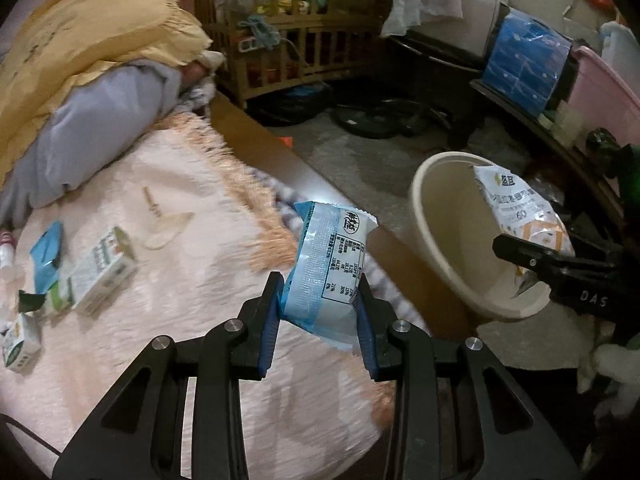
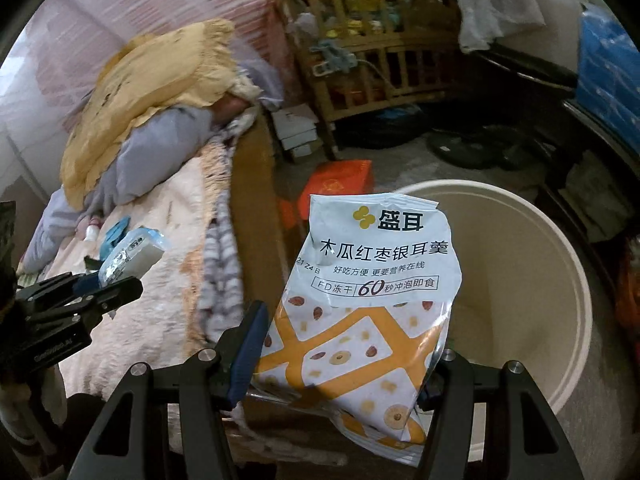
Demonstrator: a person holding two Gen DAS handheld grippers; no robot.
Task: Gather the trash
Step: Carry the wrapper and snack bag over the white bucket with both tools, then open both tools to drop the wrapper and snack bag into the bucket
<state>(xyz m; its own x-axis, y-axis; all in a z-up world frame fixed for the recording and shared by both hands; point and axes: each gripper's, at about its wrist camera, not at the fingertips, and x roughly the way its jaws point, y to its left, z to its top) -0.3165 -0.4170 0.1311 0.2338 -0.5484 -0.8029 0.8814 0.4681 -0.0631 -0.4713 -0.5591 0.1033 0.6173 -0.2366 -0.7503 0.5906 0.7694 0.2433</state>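
Observation:
My left gripper (image 1: pixel 318 312) is shut on a light blue snack wrapper (image 1: pixel 328 264), held above the bed's edge; it also shows in the right wrist view (image 2: pixel 132 254). My right gripper (image 2: pixel 340 360) is shut on a white and orange food pouch (image 2: pixel 368 288), held over the near rim of a cream trash bin (image 2: pixel 568 280). In the left wrist view the pouch (image 1: pixel 520 208) hangs over the bin (image 1: pixel 424 216), which stands on the floor beside the bed.
On the pink bedspread (image 1: pixel 180 280) lie small cartons (image 1: pixel 104 270), a blue packet (image 1: pixel 46 254) and a wooden scrap (image 1: pixel 164 228). Pillows (image 1: pixel 80 60) are piled at the bed's head. A wooden crib (image 1: pixel 288 28), an orange box (image 2: pixel 340 184) and cluttered shelves surround the floor.

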